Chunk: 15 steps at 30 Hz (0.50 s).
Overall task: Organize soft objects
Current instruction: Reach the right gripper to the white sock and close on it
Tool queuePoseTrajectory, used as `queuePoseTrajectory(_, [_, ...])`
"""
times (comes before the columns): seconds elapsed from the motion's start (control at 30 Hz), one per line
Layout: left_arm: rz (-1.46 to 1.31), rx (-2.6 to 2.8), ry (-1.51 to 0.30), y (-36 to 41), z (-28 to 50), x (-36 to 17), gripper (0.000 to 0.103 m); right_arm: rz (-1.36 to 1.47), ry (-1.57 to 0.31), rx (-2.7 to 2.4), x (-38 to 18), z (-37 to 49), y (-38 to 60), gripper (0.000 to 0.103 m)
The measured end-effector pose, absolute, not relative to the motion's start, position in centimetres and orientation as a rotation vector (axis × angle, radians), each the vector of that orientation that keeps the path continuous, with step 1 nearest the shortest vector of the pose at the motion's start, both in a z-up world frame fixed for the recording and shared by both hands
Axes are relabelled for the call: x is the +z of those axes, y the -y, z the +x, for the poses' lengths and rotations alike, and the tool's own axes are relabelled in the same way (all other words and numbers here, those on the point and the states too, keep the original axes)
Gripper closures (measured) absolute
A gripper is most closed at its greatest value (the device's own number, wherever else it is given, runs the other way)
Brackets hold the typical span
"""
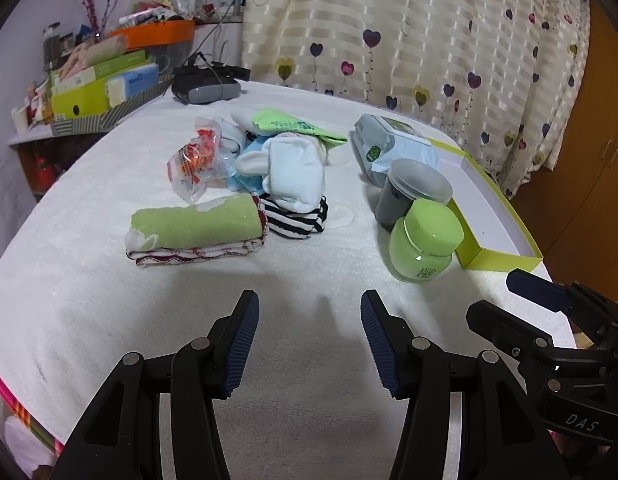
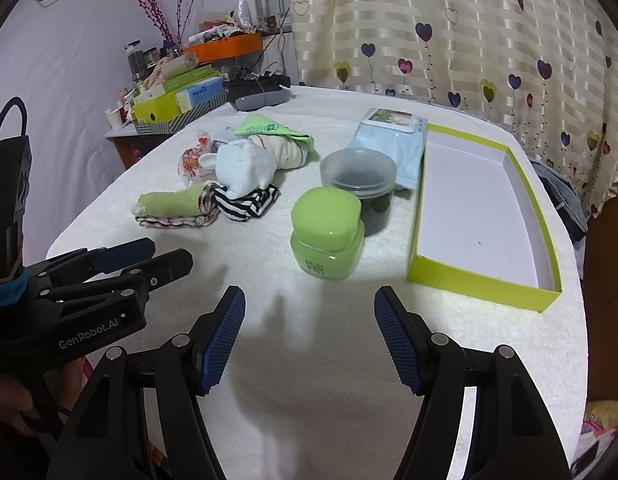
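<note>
A pile of soft things lies mid-table: a rolled green towel (image 1: 197,226) (image 2: 175,204), a striped black-and-white cloth (image 1: 295,220) (image 2: 247,202), white socks (image 1: 295,174) (image 2: 245,168) and a green cloth (image 1: 293,126) (image 2: 269,128). An open lime-green box (image 2: 483,284) (image 1: 497,258) with nothing in it sits at the right. My left gripper (image 1: 309,340) (image 2: 149,258) hovers open over bare tabletop, short of the towel. My right gripper (image 2: 309,336) is open too, nothing between its fingers, just short of the green jar (image 2: 327,236) (image 1: 425,240).
A dark lidded tub (image 2: 359,184) (image 1: 413,192) and a wipes pack (image 2: 393,136) (image 1: 393,140) stand beside the box. A crinkly snack bag (image 1: 197,160) lies left of the pile. A black-grey device (image 1: 205,84) sits at the back, a cluttered shelf (image 1: 97,80) beyond.
</note>
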<state>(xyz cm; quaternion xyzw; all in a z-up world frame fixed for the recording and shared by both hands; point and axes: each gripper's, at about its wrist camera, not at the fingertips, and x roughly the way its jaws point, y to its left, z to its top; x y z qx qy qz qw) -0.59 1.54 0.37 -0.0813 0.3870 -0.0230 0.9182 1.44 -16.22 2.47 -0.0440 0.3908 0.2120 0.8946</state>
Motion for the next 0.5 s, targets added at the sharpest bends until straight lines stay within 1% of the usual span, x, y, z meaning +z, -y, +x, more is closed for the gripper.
queuePoseTrajectory(0.5, [-0.237,0.013,-0.743,-5.9,0.0,1.1,0.050,-0.109,-0.779,0.535,3.4,2.7,13.0,0.035])
